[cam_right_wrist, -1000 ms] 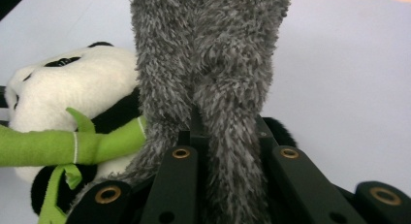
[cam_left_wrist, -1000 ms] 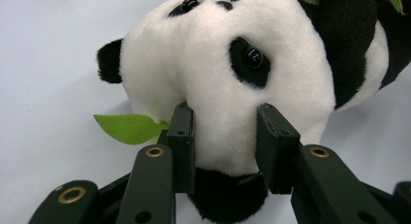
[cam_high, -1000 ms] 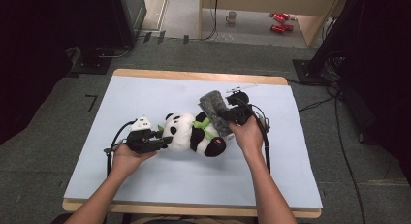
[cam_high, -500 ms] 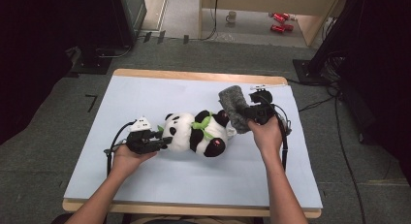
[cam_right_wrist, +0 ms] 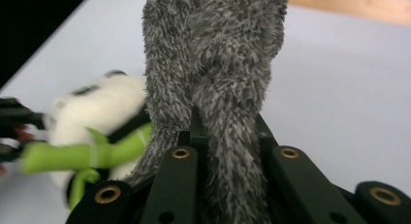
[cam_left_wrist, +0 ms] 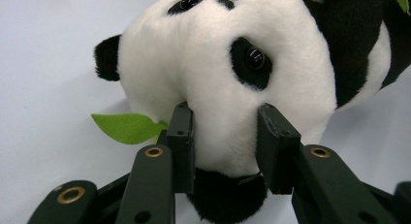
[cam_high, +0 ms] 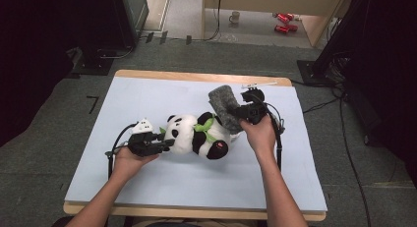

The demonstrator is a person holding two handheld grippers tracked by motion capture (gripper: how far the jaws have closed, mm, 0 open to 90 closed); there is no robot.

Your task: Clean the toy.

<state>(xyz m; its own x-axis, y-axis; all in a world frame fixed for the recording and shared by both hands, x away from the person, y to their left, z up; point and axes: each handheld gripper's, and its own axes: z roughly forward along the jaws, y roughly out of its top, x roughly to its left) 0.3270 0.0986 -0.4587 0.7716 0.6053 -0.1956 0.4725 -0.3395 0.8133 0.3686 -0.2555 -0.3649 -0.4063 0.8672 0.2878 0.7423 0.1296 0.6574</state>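
2 grippers work a panda [cam_high: 196, 136] lying on its side mid-table [cam_high: 147, 94]. From above, we pin its head with our left gripper [cam_high: 164, 142] while our right gripper [cam_high: 235, 114] lifts a grey sock [cam_high: 222, 104] just beside its back end. Left gripper view: jaws clamp the panda's [cam_left_wrist: 218, 78] cheek, a leaf [cam_left_wrist: 127, 127] alongside. Right gripper view: jaws grip the sock [cam_right_wrist: 213, 64] tight.

Grey carpet floor [cam_high: 59, 133] surrounds the wooden table [cam_high: 196, 77], cables [cam_high: 344, 138] trailing.
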